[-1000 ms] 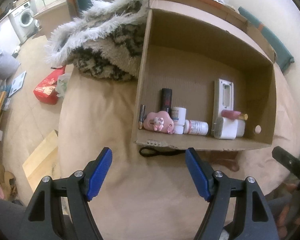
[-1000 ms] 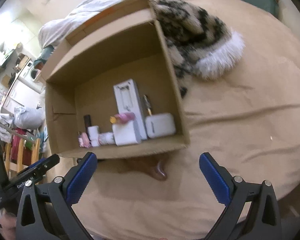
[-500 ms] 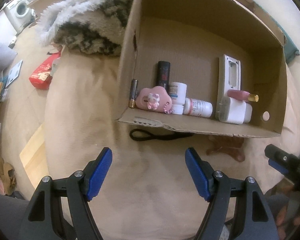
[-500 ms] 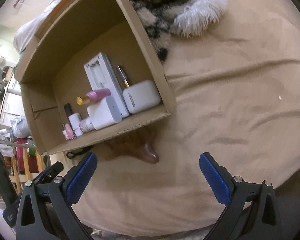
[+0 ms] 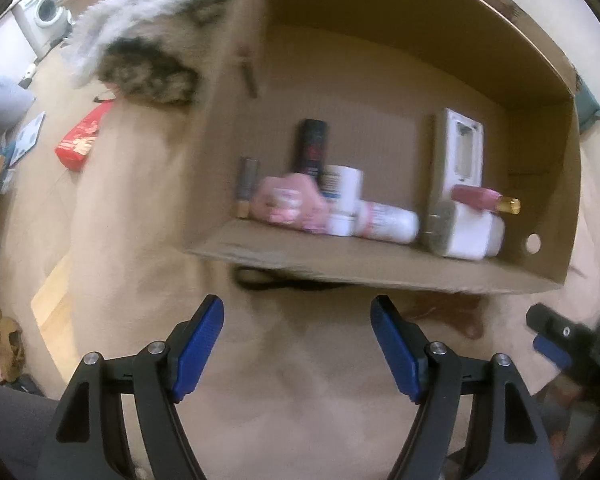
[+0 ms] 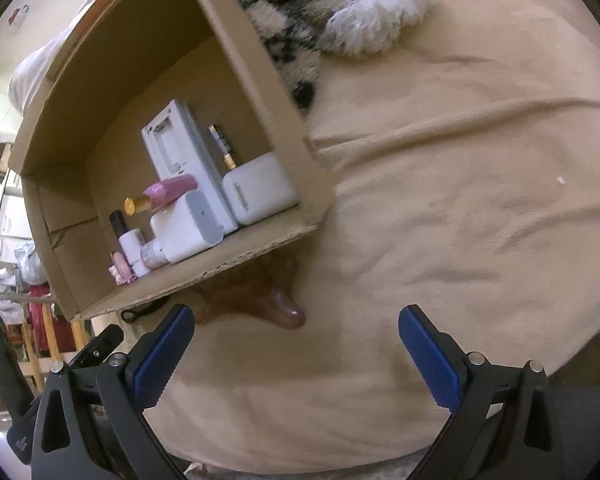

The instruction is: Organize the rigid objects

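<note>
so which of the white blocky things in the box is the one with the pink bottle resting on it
The white charger block with the grey end face, in front of the tall white casing. The pink bottle with its gold cap lies across its top; the plain white case beside it carries nothing.

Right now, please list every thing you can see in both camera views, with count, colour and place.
cardboard box: 1, brown, open, on the beige cover
beige cover: 1, under the box
white charger blocks: 2, by the box's near wall
white remote-like case: 1, leaning behind the blocks
pink bottle with gold cap: 1, lying on a charger block
white bottles: 2, near wall
pink cartoon case: 1, beside the bottles
black tube: 1, behind the pink case
batteries: 2, one at each side wall
brown object: 1, partly under the box
black cord: 1, under the box's edge
furry blanket: 1, white and black, beside the box
left gripper: 1, black with blue pads, open
right gripper: 1, same, open
</note>
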### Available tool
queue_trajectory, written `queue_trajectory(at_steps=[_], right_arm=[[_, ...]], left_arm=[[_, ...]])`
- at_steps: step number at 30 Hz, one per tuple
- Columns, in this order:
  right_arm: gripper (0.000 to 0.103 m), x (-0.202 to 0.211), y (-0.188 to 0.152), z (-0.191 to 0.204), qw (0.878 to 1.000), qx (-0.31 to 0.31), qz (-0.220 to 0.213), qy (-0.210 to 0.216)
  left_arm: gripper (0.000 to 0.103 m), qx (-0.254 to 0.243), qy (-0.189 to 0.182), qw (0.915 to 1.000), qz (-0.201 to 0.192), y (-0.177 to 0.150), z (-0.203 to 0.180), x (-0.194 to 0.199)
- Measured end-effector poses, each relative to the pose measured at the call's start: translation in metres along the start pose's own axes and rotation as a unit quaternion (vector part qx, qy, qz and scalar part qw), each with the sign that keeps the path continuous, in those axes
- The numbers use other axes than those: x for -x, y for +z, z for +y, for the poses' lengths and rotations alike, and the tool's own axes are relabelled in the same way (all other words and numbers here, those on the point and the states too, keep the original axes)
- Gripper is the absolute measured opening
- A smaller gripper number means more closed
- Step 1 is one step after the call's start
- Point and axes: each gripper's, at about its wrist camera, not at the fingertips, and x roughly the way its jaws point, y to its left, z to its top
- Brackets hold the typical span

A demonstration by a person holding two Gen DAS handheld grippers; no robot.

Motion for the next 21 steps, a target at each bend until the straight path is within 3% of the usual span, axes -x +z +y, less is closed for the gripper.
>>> queue_trajectory(at_steps=[4,7,11,17,21], right_arm=[[0.103,0.004,-0.001,-0.017,0.999,-0.038,0.000,0.017],[0.103,0.007,-0.001,-0.023,0.999,-0.038,-0.001,0.020],[0.103,0.010,0.001,-0.033,0.998,-0.054,-0.001,0.034],[0.103,0.014,0.004,-0.033,0.997,-0.062,-0.006,0.048],[0.103,0.011,0.005,-0.031,0.997,-0.058,-0.002,0.048]], left_arm=[[0.074,-0.007,-0.009,0.9999,-0.006,-0.006,-0.032,-0.017],[0.074,-0.022,0.003,0.9984,-0.052,-0.003,-0.050,-0.020],[0.078,-0.029,0.013,0.9992,-0.023,0.004,-0.064,-0.044],[0.086,-0.057,0.035,0.9969,-0.042,0.008,-0.078,-0.060],[0.086,-0.068,0.050,0.9958,-0.036,0.011,-0.082,-0.074]])
